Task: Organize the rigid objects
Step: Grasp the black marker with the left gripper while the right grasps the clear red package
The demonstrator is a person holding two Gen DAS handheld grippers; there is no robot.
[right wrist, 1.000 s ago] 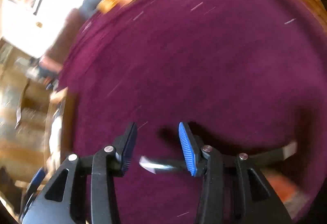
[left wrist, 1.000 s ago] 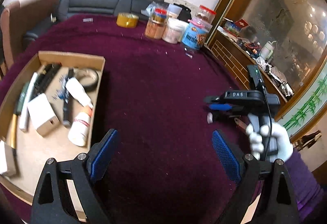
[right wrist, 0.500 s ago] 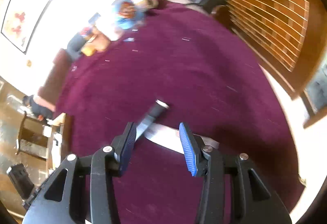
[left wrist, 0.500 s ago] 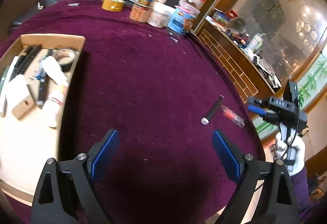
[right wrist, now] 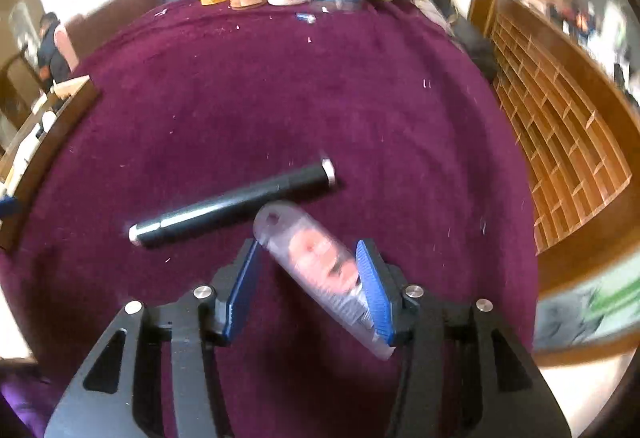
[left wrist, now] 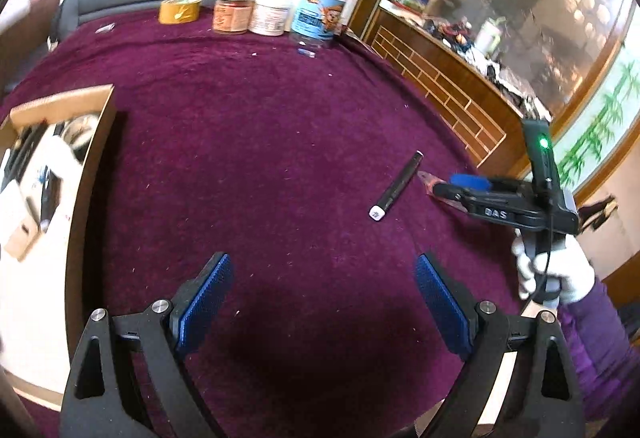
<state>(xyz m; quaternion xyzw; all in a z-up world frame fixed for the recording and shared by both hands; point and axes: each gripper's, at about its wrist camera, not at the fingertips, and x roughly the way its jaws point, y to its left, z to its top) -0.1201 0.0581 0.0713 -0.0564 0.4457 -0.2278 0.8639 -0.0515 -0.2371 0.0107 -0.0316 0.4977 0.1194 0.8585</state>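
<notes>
Purple cloth (left wrist: 256, 142) over the table, cardboard box (left wrist: 90, 142) of items at left, left gripper (left wrist: 320, 302) spread wide above bare cloth, right gripper (right wrist: 310, 288) apart astride a clear packet (right wrist: 316, 262), black marker (right wrist: 236, 202) just beyond, both on the cloth.

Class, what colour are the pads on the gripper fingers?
Blue pads, clearest in the left wrist view.

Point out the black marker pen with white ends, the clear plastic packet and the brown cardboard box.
black marker pen (right wrist: 236, 204), right wrist view, middle of barrel.
clear plastic packet (right wrist: 316, 258), right wrist view, its printed middle.
brown cardboard box (left wrist: 94, 158), left wrist view, right wall.
</notes>
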